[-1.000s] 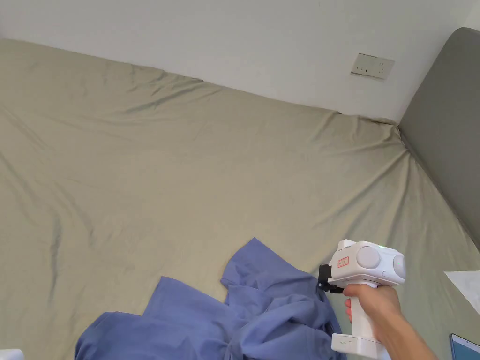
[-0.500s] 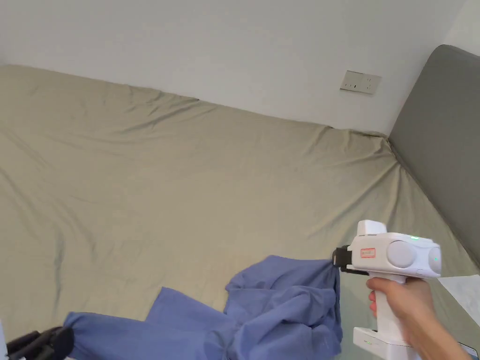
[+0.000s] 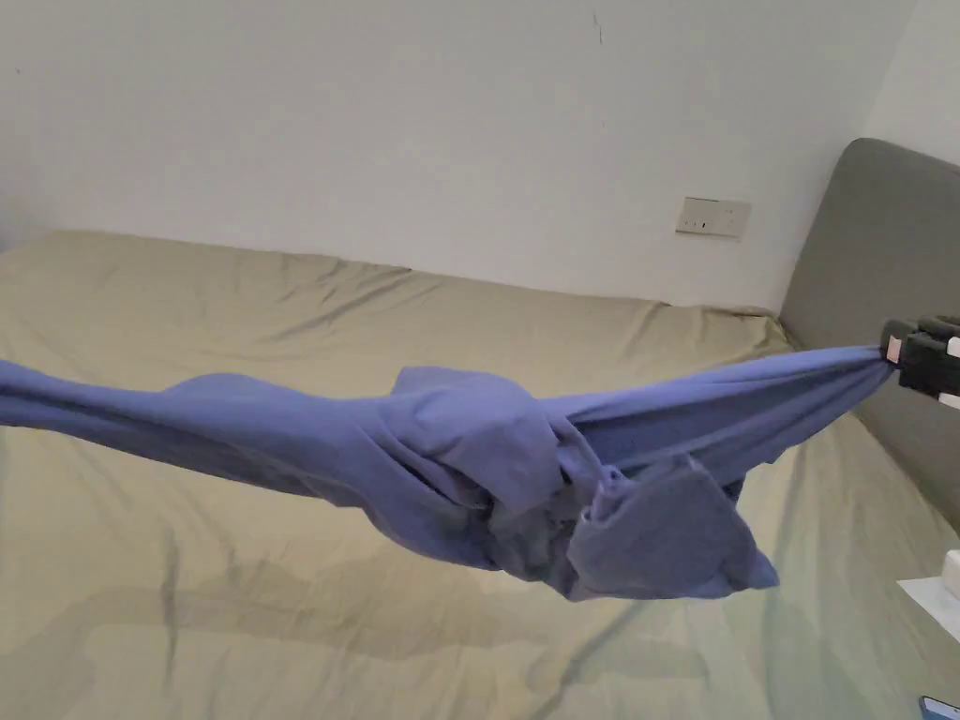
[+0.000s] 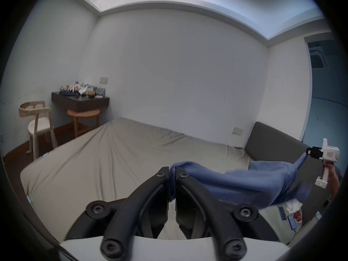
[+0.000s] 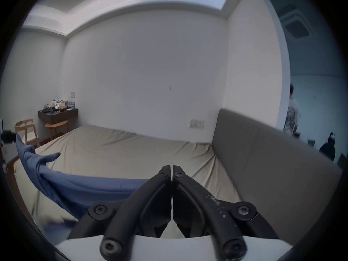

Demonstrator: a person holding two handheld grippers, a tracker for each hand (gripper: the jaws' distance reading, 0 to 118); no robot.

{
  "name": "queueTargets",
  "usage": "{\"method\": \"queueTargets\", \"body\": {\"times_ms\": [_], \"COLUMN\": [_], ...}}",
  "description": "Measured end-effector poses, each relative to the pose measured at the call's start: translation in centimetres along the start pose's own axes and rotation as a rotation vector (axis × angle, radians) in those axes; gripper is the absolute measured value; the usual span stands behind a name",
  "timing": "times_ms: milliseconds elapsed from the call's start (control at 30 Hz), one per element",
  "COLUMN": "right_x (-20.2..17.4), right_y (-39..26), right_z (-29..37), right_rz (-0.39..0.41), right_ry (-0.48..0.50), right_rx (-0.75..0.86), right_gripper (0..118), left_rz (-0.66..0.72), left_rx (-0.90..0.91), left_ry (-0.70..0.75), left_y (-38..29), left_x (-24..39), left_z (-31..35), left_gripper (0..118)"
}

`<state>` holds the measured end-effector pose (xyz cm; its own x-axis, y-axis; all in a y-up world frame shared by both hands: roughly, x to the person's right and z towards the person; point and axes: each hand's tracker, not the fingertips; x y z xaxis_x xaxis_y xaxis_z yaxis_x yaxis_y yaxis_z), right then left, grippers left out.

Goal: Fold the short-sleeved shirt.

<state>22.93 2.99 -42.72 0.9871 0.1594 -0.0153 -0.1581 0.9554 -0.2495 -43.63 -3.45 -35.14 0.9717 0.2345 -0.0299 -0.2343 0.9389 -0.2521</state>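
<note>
The blue short-sleeved shirt (image 3: 450, 450) hangs in the air above the bed, pulled out sideways with a bunched, twisted lump sagging in its middle. My right gripper (image 3: 892, 352) at the right edge of the head view is shut on one end of it. In the left gripper view my left gripper (image 4: 172, 171) is shut on the other end of the shirt (image 4: 235, 184), which runs off to the right gripper (image 4: 308, 152) held in a hand. In the right gripper view the closed jaws of the right gripper (image 5: 171, 168) trail the shirt (image 5: 84, 186) away to the left.
The bed (image 3: 281, 319) has a wrinkled olive sheet and a grey headboard (image 3: 891, 244) on the right. A phone and papers (image 4: 292, 214) lie near the bed's right side. A chair (image 4: 37, 122) and a round table (image 4: 83, 114) stand beyond the bed. People (image 5: 291, 112) stand in a doorway.
The shirt has been lifted off the bed and stretched taut between the two grippers. The right gripper has moved up and to the right. The head camera has tilted up.
</note>
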Motion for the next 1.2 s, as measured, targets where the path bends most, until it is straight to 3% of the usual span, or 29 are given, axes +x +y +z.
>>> {"method": "queueTargets", "body": {"times_ms": [100, 300, 400, 567, 800, 1000, 1200], "right_x": [-0.6, -0.9, -0.3, -0.2, -1.6, -1.6, -1.6], "right_y": [1.3, 2.3, 2.3, 2.0, 2.5, 5.9, 13.0], "right_z": [1.1, 1.6, 1.6, 0.5, -6.4, -14.4, -18.3], "right_rz": [0.087, 0.089, 0.054, 0.076, 0.108, 0.069, 0.051], "right_ry": [-0.028, -0.059, -0.039, -0.066, -0.118, -0.192, -0.29], "right_rx": [0.058, 0.064, 0.06, 0.046, -0.014, -0.034, 0.086], "right_gripper": [1, 1, 1, 1, 1, 1, 1], "left_rz": [-0.071, -0.119, -0.145, -0.145, -0.208, -0.202, -0.15], "left_rx": [0.037, 0.047, 0.054, 0.037, -0.034, -0.061, 0.05], "left_ry": [0.009, -0.028, -0.013, -0.02, 0.01, 0.042, 0.058], "left_y": [1.7, 3.7, 4.6, 5.0, 5.1, 7.8, 14.4], "left_x": [0.9, 2.0, 2.7, 2.7, 4.3, 5.7, 7.1], "left_z": [-0.6, -1.5, -1.8, -3.6, -11.5, -19.5, -23.5], "left_gripper": [5, 5, 5, 5, 5, 5, 5]}}
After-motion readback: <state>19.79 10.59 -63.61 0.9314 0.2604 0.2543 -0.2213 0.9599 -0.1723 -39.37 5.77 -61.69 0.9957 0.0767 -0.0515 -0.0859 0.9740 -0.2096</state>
